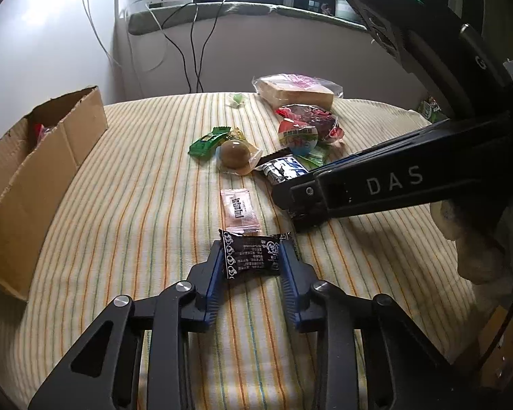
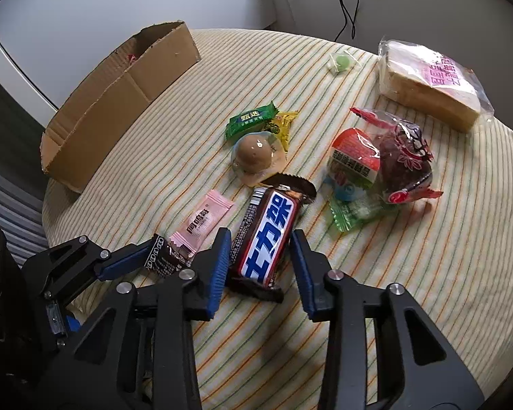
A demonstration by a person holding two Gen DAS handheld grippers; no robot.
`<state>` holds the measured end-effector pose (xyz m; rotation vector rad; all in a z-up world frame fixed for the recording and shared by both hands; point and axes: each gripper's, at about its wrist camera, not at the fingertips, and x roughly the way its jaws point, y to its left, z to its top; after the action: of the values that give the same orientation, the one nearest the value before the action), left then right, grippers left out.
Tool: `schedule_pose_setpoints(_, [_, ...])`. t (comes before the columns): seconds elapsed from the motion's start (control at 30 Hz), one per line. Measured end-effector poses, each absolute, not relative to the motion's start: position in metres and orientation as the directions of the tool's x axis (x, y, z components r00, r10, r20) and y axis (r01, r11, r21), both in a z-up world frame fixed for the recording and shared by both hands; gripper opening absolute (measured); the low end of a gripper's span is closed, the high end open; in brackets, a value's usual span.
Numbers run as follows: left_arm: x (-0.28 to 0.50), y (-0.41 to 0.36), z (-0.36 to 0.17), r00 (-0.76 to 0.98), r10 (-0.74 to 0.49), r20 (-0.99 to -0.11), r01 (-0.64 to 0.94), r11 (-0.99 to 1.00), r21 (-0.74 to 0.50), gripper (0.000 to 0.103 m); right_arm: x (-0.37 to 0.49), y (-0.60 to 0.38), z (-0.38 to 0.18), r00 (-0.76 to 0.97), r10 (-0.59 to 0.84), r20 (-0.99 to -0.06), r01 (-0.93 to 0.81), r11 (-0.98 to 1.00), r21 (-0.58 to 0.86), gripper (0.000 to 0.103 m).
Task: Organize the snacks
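Observation:
My left gripper (image 1: 252,256) is shut on a small black candy packet (image 1: 251,254), which lies on the striped cloth; the packet also shows in the right wrist view (image 2: 164,256). My right gripper (image 2: 260,243) is open, with its fingers on either side of a Snickers bar (image 2: 266,239) that lies on the cloth. The right gripper shows in the left wrist view (image 1: 301,201), over the bar (image 1: 284,169). A pink sachet (image 1: 240,210) lies between the two, and it also shows in the right wrist view (image 2: 201,223).
A cardboard box (image 1: 34,174) stands at the left with a red item inside. Loose snacks lie further back: a green candy (image 2: 251,119), a brown jelly cup (image 2: 256,162), a red-wrapped cake (image 2: 393,160), a bread pack (image 2: 431,82) and a small green sweet (image 2: 340,61).

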<state>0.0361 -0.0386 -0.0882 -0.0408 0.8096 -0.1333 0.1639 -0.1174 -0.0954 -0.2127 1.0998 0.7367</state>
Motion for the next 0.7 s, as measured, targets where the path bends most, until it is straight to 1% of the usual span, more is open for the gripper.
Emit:
schedule_pose_setpoints(0.07, [0.035, -0.038, -0.088, 0.685, -0.138, -0.715, 0.109, 0.990, -0.087, 0.026, 0.163, -0.119, -0.095, 0.248, 0.435, -0.866, -0.633, 0.749, 0.195, 0.032])
schedule_pose_setpoints(0.23, [0.031, -0.032, -0.088, 0.688, -0.165, -0.707, 0.113, 0.986, -0.121, 0.022, 0.163, -0.127, -0.095, 0.246, 0.444, -0.862, -0.620, 0.756, 0.212, 0.031])
schedule_pose_setpoints(0.4, [0.030, -0.033, -0.088, 0.680, -0.190, -0.708, 0.135, 0.982, -0.134, 0.023, 0.157, -0.136, -0.094, 0.256, 0.447, -0.857, -0.610, 0.762, 0.215, 0.031])
schedule_pose_setpoints(0.43, [0.031, -0.033, -0.088, 0.674, -0.195, -0.712, 0.135, 0.981, -0.141, 0.026, 0.157, -0.135, -0.094, 0.258, 0.446, -0.857, -0.609, 0.764, 0.215, 0.031])
schedule_pose_setpoints(0.47, [0.032, -0.034, -0.088, 0.670, -0.201, -0.715, 0.137, 0.980, -0.147, 0.033, 0.156, -0.135, -0.093, 0.259, 0.447, -0.856, -0.608, 0.764, 0.215, 0.031])
schedule_pose_setpoints(0.5, [0.033, -0.036, -0.088, 0.667, -0.211, -0.715, 0.143, 0.978, -0.155, 0.038, 0.155, -0.136, -0.093, 0.259, 0.448, -0.856, -0.608, 0.764, 0.216, 0.031])
schedule_pose_setpoints(0.53, [0.033, -0.039, -0.088, 0.668, -0.212, -0.713, 0.148, 0.977, -0.153, 0.050, 0.155, -0.136, -0.093, 0.258, 0.449, -0.856, -0.608, 0.763, 0.217, 0.031])
schedule_pose_setpoints(0.57, [0.035, -0.042, -0.088, 0.668, -0.209, -0.715, 0.151, 0.978, -0.145, 0.058, 0.155, -0.137, -0.092, 0.258, 0.450, -0.855, -0.607, 0.764, 0.219, 0.031])
schedule_pose_setpoints(0.63, [0.037, -0.053, -0.090, 0.681, -0.171, -0.712, 0.155, 0.984, -0.089, 0.059, 0.155, -0.138, -0.092, 0.257, 0.452, -0.854, -0.606, 0.764, 0.222, 0.031])
schedule_pose_setpoints(0.7, [0.036, -0.059, -0.094, 0.703, -0.132, -0.699, 0.156, 0.987, -0.030, 0.050, 0.154, -0.140, -0.091, 0.258, 0.453, -0.853, -0.605, 0.765, 0.223, 0.031])
